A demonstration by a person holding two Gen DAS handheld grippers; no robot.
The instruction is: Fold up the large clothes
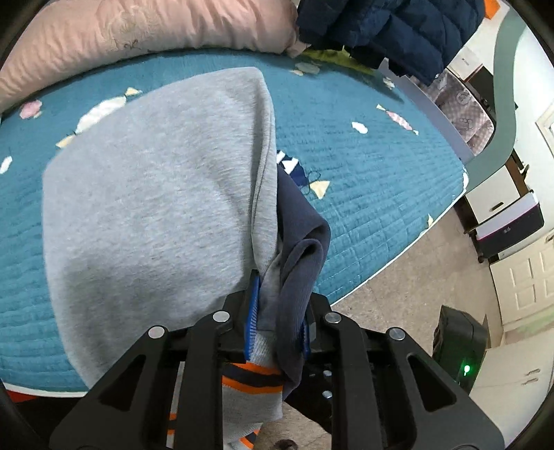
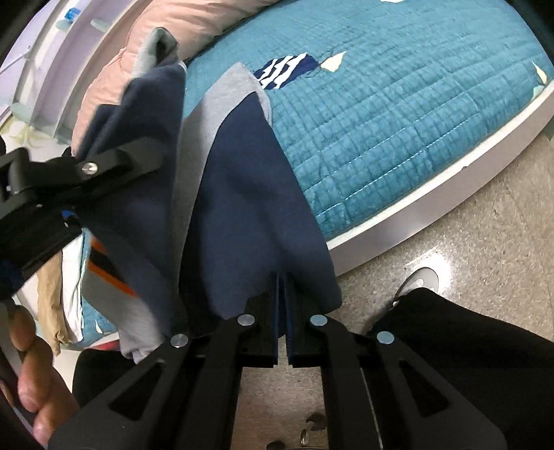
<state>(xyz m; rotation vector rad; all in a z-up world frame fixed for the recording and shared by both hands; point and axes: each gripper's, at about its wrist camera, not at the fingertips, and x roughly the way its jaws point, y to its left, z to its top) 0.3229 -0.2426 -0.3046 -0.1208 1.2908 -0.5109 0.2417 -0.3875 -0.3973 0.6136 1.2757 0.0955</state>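
A grey and navy sweatshirt [image 1: 145, 207] with orange stripes hangs over the teal quilted bed [image 1: 363, 194]. My left gripper [image 1: 277, 325] is shut on a bunched edge of it, grey and navy cloth pinched between the blue pads. In the right wrist view the navy panel of the sweatshirt [image 2: 249, 194] drapes down, and my right gripper [image 2: 283, 311] is shut on its lower edge. The left gripper [image 2: 86, 169] shows at the left of that view, buried in navy cloth. A hand [image 2: 31, 374] holds it.
A pink duvet [image 1: 145, 31] lies along the far side of the bed, with a dark blue puffer jacket [image 1: 391, 31] beside it. Speckled floor [image 2: 467, 235] runs by the bed's edge. A dark trouser leg [image 2: 467, 346] and a shoe [image 2: 422, 280] stand near it. White cabinets [image 1: 526, 277] are at the right.
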